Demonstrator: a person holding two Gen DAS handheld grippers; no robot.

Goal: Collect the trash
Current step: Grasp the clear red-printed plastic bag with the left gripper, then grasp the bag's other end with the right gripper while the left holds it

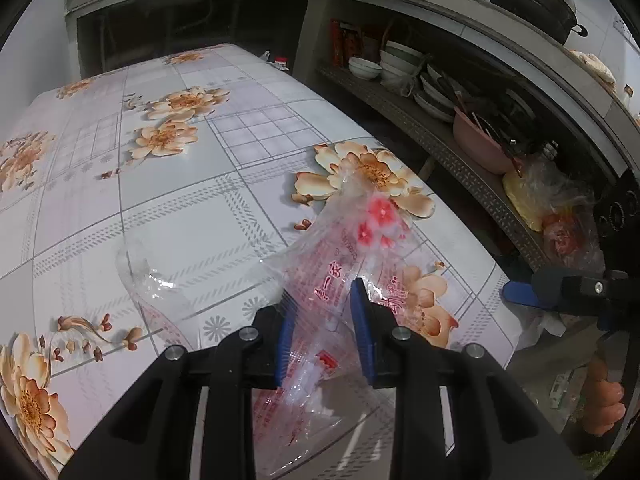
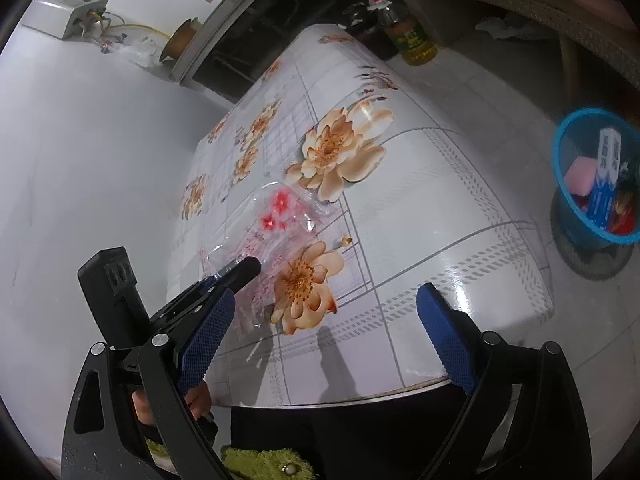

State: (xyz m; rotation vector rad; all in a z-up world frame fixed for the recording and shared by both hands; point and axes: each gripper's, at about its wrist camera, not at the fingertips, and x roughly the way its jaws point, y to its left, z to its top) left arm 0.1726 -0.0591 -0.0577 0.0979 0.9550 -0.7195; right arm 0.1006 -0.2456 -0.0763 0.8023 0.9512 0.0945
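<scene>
A clear plastic bag [image 1: 340, 248] printed with red flowers and red writing lies over the floral tablecloth [image 1: 180, 208] near its right edge. My left gripper [image 1: 320, 300] is shut on the bag's middle, with the film bunched between the blue pads. A crumpled clear flap [image 1: 148, 280] spreads to the left on the cloth. In the right wrist view the same bag [image 2: 280, 216] stretches away from the left gripper [image 2: 246, 266]. My right gripper [image 2: 326, 296] stands wide open over the table's near corner with nothing between its fingers. Its blue finger [image 1: 520, 296] shows at the right.
A blue mesh basket [image 2: 560, 152] holding a pink item and a blue-and-white box sits on the floor right of the table. A shelf with stacked bowls [image 1: 400, 64] and a pink basin [image 1: 480, 144] runs along the right. An oil bottle [image 2: 414, 40] stands beyond the table's far end.
</scene>
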